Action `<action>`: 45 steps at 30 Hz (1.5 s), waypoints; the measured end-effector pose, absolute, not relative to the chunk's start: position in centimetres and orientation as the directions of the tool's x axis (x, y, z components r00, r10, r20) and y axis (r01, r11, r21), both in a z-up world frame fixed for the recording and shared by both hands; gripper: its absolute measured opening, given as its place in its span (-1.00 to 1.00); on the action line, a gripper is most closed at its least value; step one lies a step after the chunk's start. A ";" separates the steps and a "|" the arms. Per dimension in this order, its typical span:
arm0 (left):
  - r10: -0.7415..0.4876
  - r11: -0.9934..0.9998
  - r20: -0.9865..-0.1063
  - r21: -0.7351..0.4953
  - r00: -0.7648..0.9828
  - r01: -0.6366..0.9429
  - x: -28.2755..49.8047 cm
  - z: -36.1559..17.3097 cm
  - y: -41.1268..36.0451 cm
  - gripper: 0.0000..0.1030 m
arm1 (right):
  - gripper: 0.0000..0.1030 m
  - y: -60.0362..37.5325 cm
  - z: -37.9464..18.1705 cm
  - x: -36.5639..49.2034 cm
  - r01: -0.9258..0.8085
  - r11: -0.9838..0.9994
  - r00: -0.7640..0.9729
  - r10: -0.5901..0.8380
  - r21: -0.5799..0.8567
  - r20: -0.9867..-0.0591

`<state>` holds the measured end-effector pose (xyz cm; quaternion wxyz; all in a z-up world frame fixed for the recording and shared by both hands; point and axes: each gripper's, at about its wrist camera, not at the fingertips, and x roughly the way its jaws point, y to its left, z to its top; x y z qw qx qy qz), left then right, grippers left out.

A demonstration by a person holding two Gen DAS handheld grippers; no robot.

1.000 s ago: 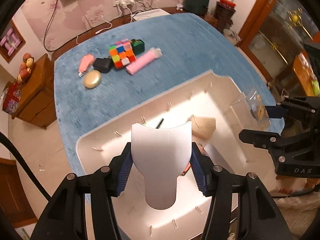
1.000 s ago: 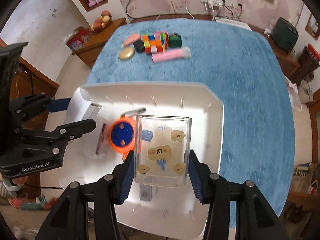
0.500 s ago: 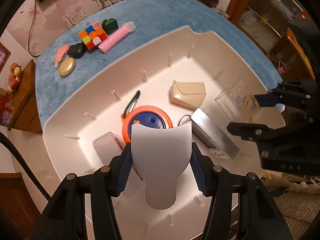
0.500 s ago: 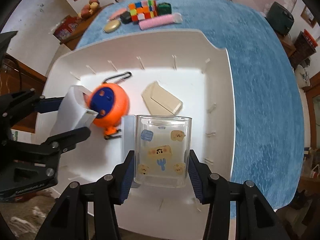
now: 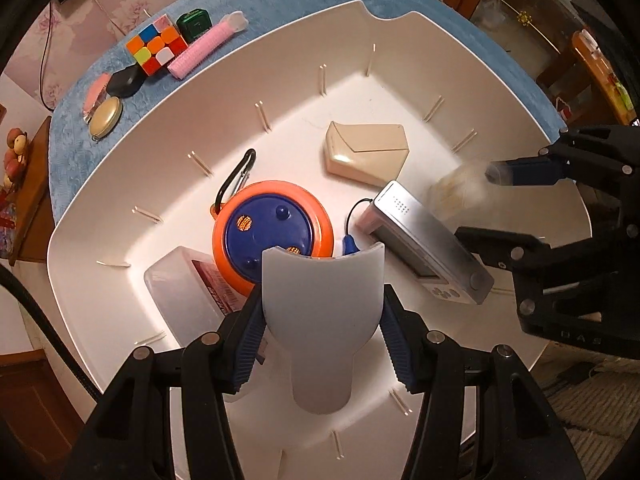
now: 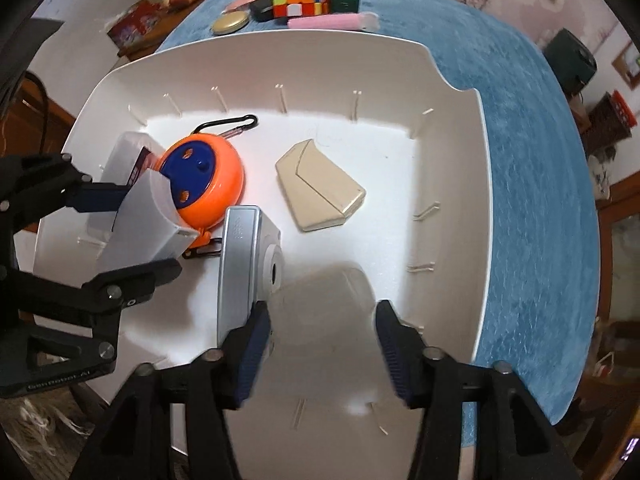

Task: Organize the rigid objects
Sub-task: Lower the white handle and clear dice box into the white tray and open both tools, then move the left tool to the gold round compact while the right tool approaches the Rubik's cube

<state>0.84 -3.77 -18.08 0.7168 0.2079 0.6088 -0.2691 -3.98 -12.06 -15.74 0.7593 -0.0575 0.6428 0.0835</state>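
Pinching white scoop [image 5: 320,320] — left gripper [image 5: 322,344] | right gripper [image 6: 322,344] opening — blurred clear box [image 6: 324,320], seemingly loose, over bin [image 6: 452,184]

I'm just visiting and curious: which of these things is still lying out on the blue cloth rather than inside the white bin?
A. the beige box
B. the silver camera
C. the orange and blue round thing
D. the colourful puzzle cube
D: the puzzle cube sits on the blue cloth, beyond the white bin's far wall.
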 end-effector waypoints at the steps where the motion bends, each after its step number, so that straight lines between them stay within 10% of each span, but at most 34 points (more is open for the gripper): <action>1: -0.131 0.771 -0.986 -0.034 0.107 0.636 0.9 -18.2 -3.7 0.14 | 0.26 -12.0 -15.7 -4.0 -0.204 0.979 0.166 0.051 0.016 -0.985; 9: -0.161 0.781 -0.986 -0.099 0.045 0.617 1.2 -18.6 -3.3 0.48 | 0.27 -12.0 -14.9 -3.9 -0.231 0.973 0.182 0.065 0.021 -0.981; 45: -0.242 0.878 -0.894 -0.036 0.377 0.478 6.4 -6.4 0.3 0.48 | 0.29 -11.7 -4.7 -0.7 -0.265 0.962 0.402 0.166 0.059 -0.901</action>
